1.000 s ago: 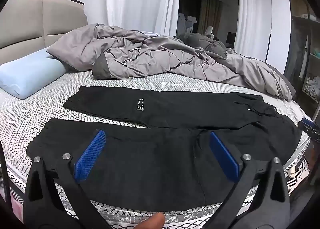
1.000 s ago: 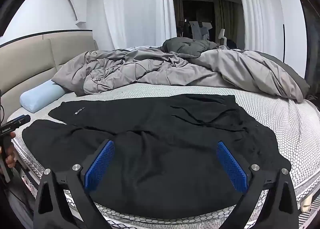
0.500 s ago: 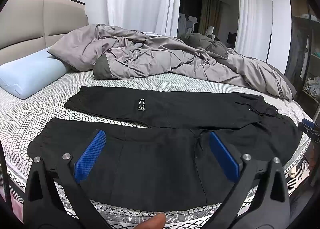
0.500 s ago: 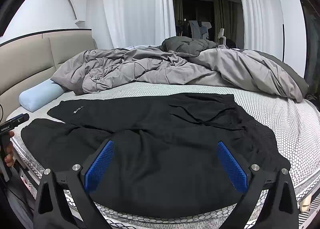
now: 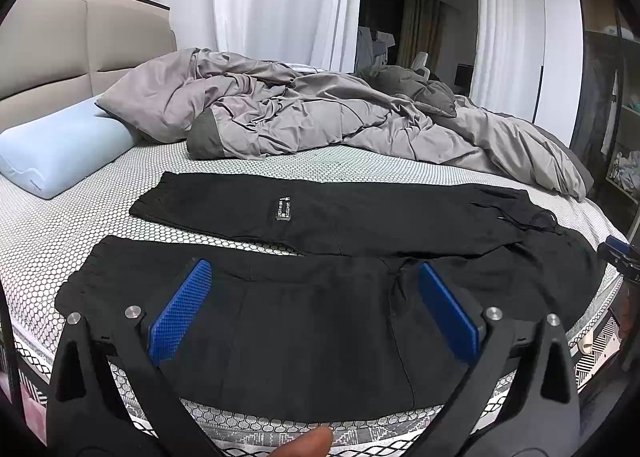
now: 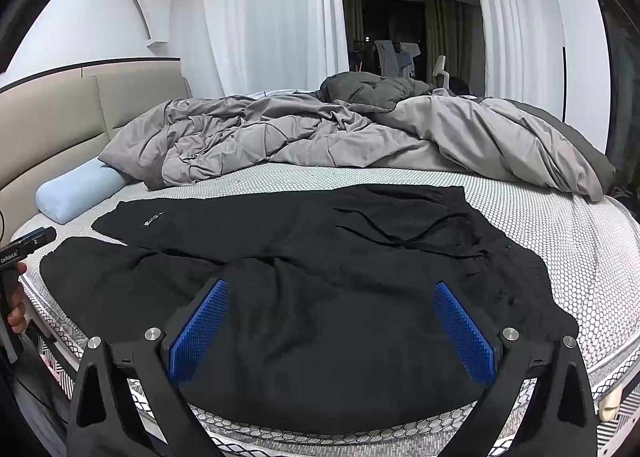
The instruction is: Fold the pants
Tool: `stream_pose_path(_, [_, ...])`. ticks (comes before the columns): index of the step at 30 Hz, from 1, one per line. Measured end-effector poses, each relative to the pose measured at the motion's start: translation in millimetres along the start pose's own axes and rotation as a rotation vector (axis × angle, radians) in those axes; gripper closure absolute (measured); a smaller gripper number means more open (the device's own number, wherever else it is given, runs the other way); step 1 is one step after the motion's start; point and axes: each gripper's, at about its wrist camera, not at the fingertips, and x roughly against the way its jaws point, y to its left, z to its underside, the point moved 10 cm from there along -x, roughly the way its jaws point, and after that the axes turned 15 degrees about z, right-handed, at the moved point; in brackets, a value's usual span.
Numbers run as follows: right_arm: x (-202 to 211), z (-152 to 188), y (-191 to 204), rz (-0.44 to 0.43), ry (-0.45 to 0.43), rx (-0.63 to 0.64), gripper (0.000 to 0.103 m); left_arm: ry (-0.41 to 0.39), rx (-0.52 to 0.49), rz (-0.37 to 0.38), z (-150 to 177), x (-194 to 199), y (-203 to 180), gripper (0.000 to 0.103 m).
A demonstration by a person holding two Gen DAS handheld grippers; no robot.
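Both wrist cams low at near edge of bed (image 5: 60, 225), facing headboard side; left cam over leg end, right over waist; sharing pants (image 5: 360, 225) (image 6: 320, 257), duvet (image 6: 320, 137).

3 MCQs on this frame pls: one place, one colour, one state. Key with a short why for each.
1. Where does the pale blue pillow lie?
A. on the pants
B. by the headboard, beside the grey duvet
C. on the floor

2. What colour are the pads on the gripper fingers?
A. blue
B. red
C. white

3. How do the pants lie?
A. rolled into a bundle
B. spread flat, the two legs side by side
C. hanging from a gripper

Key:
1 B: the pillow rests against the headboard, next to the duvet.
2 A: the left gripper and the right gripper both carry blue textured pads.
3 B: both legs lie flat on the mattress, and both grippers stand open, holding nothing.
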Motion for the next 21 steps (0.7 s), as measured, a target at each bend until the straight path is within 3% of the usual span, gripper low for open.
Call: stream_pose_path(21, [-0.2,1.1,-2.0,0.002,0.004,-0.002,0.000,-0.004,0.001,-0.004,-1.2,1.8,4.7,0.001])
